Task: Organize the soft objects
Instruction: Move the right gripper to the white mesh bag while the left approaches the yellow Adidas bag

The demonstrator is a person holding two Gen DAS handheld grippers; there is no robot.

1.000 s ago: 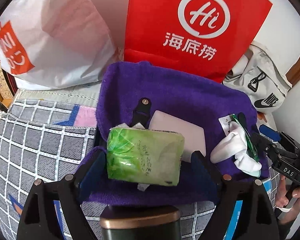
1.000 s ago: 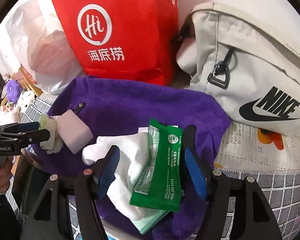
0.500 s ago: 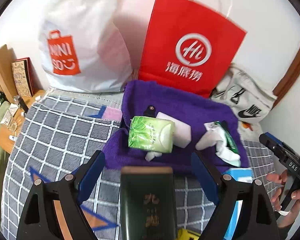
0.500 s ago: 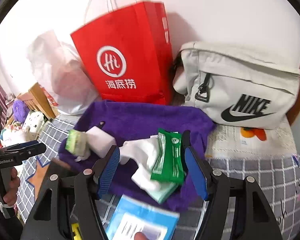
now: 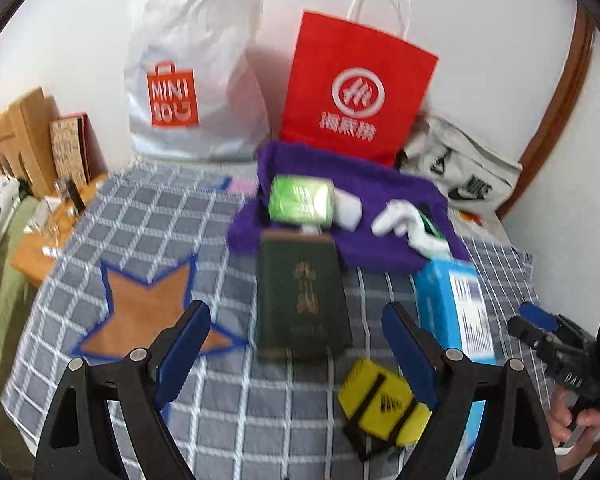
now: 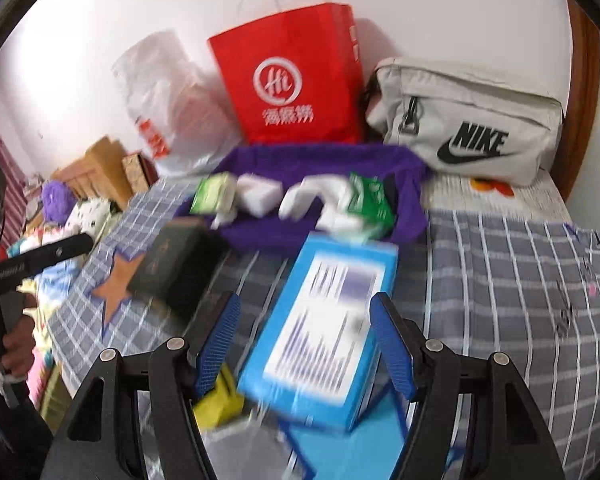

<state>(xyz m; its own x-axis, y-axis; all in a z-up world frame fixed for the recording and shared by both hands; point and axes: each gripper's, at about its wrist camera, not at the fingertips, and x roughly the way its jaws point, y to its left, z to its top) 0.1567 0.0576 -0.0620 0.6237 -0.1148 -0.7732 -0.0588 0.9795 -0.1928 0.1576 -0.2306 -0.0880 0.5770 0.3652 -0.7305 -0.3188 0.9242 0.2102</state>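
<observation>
Both tongs are standing apart and holding nothing: left tongs (image 5: 296, 344) are hovering over the checked bedspread (image 5: 148, 216) with the dark green box (image 5: 302, 300) lying just ahead between the pads, right tongs (image 6: 304, 336) are hovering with the blue box (image 6: 324, 320) sitting between their pads, not touching. Ahead of both, soft items are sitting on the purple towel (image 5: 380, 184): green tissue pack (image 5: 302, 200), white block (image 5: 348, 208) beside it, white cloth (image 5: 400, 220) with a green sachet (image 6: 370, 196). A yellow item (image 5: 380, 404) is lying near the left tongs' right pad; details are blurring.
</observation>
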